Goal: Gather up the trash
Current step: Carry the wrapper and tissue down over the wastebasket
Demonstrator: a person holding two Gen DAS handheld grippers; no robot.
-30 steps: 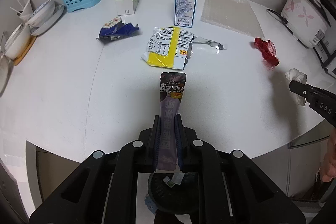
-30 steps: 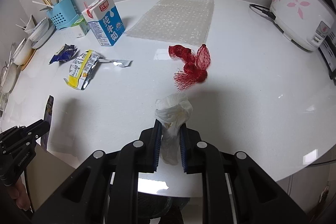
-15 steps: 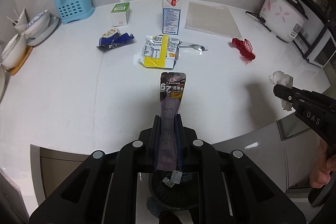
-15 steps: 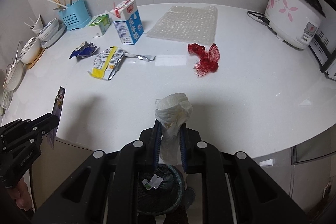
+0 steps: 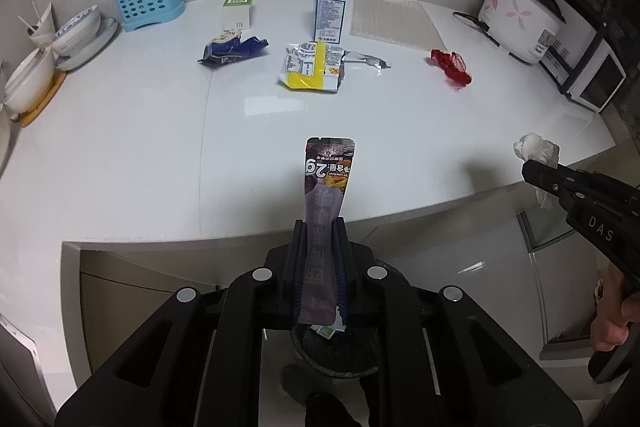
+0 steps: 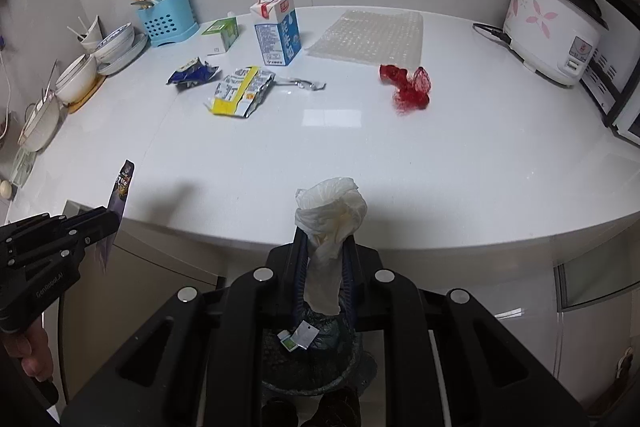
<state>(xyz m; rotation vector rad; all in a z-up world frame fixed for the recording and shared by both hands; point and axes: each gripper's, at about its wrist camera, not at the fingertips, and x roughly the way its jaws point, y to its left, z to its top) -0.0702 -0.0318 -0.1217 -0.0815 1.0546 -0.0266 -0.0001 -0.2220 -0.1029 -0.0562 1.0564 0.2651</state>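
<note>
My left gripper point(image 5: 320, 227) is shut on a purple snack sachet point(image 5: 326, 183), held off the counter's front edge above a dark trash bin point(image 5: 336, 355). My right gripper point(image 6: 323, 239) is shut on a crumpled white tissue point(image 6: 330, 215), also above the bin point(image 6: 312, 359). On the white counter point(image 5: 160, 147) lie a yellow wrapper point(image 5: 314, 67), a blue wrapper point(image 5: 232, 51), a red net point(image 5: 452, 65), a milk carton point(image 5: 331, 7), a green box point(image 5: 237, 11) and bubble wrap point(image 5: 392, 23). The right gripper with the tissue also shows in the left wrist view point(image 5: 538, 163).
A blue utensil holder point(image 5: 146, 1) and stacked bowls point(image 5: 48, 59) stand at the back left. A rice cooker point(image 5: 520, 23) and a microwave point(image 5: 600, 79) stand at the right. A foil strip point(image 5: 366, 59) lies beside the yellow wrapper.
Both grippers have drawn back from the counter past its front edge, each still holding its item. The trash bin has come into view below them.
</note>
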